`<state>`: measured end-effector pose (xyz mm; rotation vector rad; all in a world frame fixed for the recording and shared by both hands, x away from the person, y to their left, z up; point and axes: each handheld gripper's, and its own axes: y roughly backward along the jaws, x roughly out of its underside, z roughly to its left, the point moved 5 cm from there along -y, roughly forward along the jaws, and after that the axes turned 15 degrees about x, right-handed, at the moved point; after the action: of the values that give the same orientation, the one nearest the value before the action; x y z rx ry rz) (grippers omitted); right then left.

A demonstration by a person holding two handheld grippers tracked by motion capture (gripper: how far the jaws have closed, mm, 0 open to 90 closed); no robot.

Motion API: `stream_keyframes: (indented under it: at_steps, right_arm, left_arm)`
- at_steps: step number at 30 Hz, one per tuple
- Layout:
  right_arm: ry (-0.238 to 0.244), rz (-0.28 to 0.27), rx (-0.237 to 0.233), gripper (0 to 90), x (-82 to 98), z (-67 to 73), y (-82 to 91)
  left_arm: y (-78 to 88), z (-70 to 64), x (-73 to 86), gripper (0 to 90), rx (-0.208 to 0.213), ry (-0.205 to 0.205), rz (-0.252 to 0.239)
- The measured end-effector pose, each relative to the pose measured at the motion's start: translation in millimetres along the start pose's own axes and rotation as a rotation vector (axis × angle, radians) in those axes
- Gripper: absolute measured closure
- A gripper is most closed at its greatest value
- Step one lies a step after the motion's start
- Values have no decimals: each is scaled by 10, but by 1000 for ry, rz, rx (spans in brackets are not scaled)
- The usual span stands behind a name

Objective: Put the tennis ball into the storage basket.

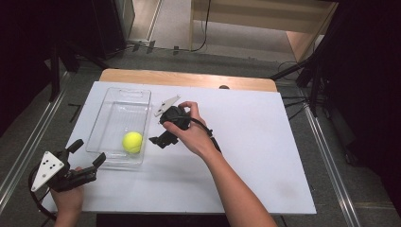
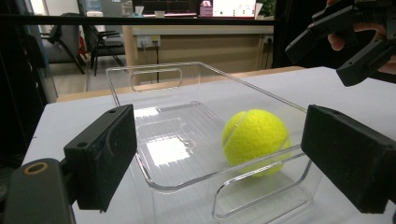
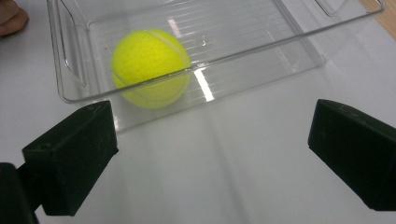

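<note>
A yellow tennis ball (image 1: 132,142) lies in the near end of a clear plastic bin (image 1: 118,94) on the white table. My right gripper (image 1: 160,130) hovers just right of the bin, jaws wide open and empty, facing the ball. In the right gripper view the gripper (image 3: 210,154) stands over bare table outside the bin wall (image 3: 280,46), with the ball (image 3: 149,65) beyond it. My left gripper (image 1: 87,153) rests open at the bin's near left corner. The left gripper view has this gripper (image 2: 224,158) framing the ball (image 2: 254,140) through the bin's near wall (image 2: 261,172).
The white board (image 1: 265,142) stretches bare to the right of the bin, with a wooden table edge (image 1: 189,78) behind it. Dark stands and cables (image 1: 312,85) flank the table. The right gripper (image 2: 341,46) hangs at the upper right in the left gripper view.
</note>
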<state>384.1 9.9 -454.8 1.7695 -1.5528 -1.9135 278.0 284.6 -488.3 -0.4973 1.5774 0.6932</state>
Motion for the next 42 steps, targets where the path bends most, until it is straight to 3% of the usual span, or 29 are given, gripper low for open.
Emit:
stream_keyframes:
  at_steps: [42]
  right_arm:
    - [-164, -47, 96, 4, 812, -371, 492]
  left_arm:
    - [-7, -6, 4, 111, 1, -4, 2]
